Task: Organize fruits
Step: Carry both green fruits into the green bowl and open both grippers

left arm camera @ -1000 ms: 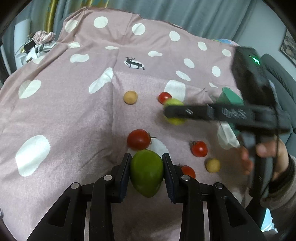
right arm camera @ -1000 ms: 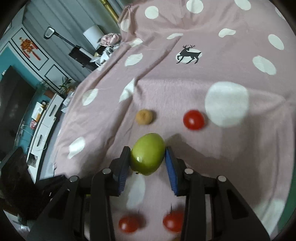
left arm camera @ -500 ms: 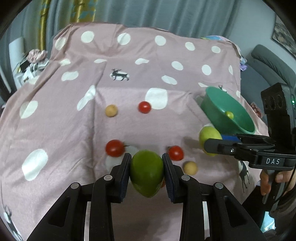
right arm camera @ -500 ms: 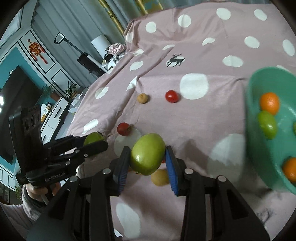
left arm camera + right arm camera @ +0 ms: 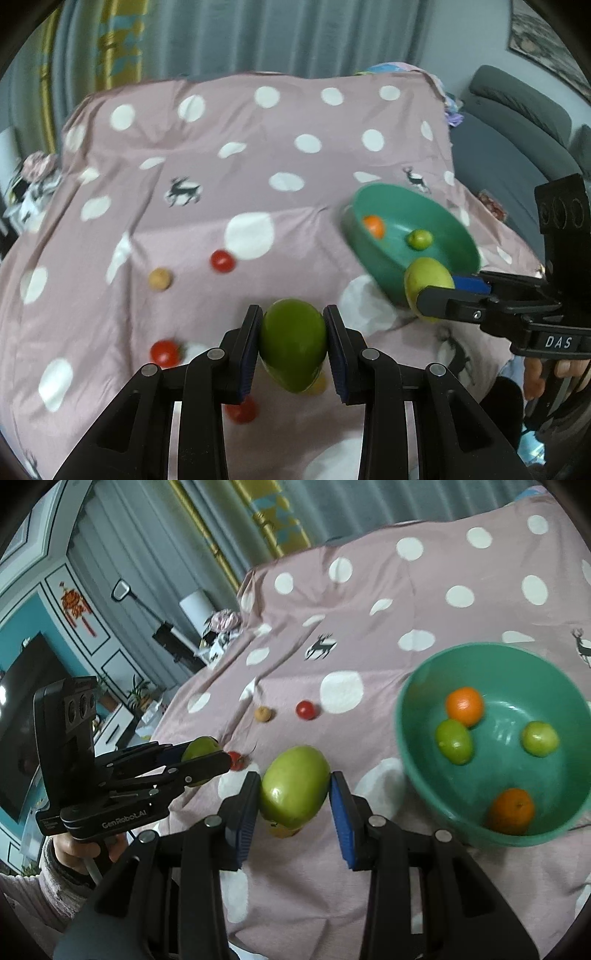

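On the spotted pink bedspread [image 5: 303,122] our left gripper [image 5: 293,341] and right gripper [image 5: 293,799] each clench a green fruit, now lifted toward the bowl [image 5: 413,760] at two o'clock (drop-off looks next).

Green fruits [image 5: 292,343] [image 5: 294,786] aloft beside bowl [image 5: 413,738]

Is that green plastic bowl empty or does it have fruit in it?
Not empty: the green plastic bowl holds two oranges and two small green fruits.

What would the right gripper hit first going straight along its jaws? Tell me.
Probably the pink spotted cloth, just left of the green bowl; depth is unclear. The right gripper holds a green fruit.
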The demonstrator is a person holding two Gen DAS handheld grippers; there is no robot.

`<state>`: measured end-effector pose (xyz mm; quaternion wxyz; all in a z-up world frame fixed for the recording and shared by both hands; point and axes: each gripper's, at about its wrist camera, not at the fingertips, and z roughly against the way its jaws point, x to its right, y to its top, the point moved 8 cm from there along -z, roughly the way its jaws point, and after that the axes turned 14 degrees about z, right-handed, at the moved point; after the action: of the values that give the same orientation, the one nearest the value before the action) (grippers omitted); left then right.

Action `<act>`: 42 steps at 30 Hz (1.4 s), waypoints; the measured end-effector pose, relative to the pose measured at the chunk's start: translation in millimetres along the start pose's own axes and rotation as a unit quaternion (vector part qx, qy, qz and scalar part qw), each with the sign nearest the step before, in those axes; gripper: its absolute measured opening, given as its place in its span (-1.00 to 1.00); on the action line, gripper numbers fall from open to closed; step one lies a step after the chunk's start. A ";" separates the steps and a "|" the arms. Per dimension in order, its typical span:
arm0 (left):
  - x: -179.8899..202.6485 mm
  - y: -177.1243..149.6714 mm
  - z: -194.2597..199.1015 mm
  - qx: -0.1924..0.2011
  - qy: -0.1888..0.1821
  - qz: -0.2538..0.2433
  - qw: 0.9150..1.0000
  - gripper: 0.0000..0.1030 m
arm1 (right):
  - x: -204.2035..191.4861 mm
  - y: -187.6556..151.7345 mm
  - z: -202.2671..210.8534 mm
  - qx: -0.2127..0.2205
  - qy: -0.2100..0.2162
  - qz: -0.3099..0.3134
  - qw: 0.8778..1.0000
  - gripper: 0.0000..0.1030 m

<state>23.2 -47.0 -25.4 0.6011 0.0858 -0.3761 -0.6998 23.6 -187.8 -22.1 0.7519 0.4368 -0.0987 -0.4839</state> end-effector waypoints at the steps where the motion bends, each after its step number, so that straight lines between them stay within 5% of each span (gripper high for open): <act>1: 5.9 3.4 -1.9 0.000 -0.005 -0.004 1.000 -0.33 | 3.6 -0.3 3.9 0.004 -0.002 -0.003 1.000 -0.25; 20: 109.6 38.6 -64.8 -0.025 -0.048 -0.083 0.995 -0.33 | 93.2 -12.8 58.1 0.057 -0.082 -0.075 0.992 -0.25; 42: 136.2 14.4 -118.8 -0.058 -0.006 -0.137 0.989 -0.33 | 127.5 -36.9 50.7 0.001 -0.177 -0.041 0.983 -0.23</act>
<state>66.7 -220.6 -54.5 0.5011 0.0974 -0.3230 -0.7970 36.3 -325.6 -54.4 0.7014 0.3484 -0.2127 -0.5843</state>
